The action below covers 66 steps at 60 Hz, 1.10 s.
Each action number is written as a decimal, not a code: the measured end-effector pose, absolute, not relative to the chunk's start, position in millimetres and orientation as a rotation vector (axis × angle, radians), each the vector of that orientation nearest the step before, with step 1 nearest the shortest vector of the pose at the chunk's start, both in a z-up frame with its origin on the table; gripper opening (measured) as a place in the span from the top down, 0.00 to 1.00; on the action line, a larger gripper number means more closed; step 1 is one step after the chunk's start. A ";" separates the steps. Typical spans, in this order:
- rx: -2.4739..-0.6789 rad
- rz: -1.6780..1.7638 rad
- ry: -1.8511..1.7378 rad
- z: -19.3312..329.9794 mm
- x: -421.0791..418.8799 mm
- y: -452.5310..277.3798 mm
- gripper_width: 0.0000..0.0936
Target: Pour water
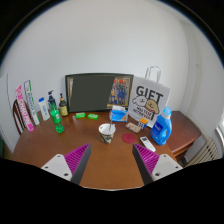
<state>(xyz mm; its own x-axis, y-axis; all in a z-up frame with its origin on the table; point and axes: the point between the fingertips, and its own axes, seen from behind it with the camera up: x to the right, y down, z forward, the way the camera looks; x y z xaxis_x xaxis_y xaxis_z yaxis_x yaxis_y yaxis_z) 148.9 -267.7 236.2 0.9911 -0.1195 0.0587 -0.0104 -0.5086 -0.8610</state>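
A white paper cup (pixel 107 133) stands on the round wooden table (pixel 95 150), well beyond my fingers and about midway between them. A green bottle (pixel 56 118) with a pale cap stands further left near the table's far edge, beside several other bottles. My gripper (pixel 112 165) is open, its magenta pads (pixel 72 161) spread wide over bare table, with nothing between the fingers.
A blue detergent bottle (pixel 162 127) stands at the right, a white "GIFT" bag (pixel 148 99) behind it. A dark framed board (pixel 90 92) leans on the wall. A red coaster (pixel 133 128), a white remote (pixel 147 143) and green items (pixel 87 116) lie on the table.
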 end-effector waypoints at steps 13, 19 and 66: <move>-2.122 -0.123 0.071 226.4 119.0 -246.3 0.09; -2.130 -0.095 0.034 218.0 90.0 -228.7 0.09; -1.921 0.073 -0.058 102.4 -185.4 78.0 0.12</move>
<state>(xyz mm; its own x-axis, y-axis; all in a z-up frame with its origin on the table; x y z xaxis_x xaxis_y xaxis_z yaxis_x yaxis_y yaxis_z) -185.4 78.0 102.4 0.9969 0.0759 -0.0224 0.0051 -0.3438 -0.9390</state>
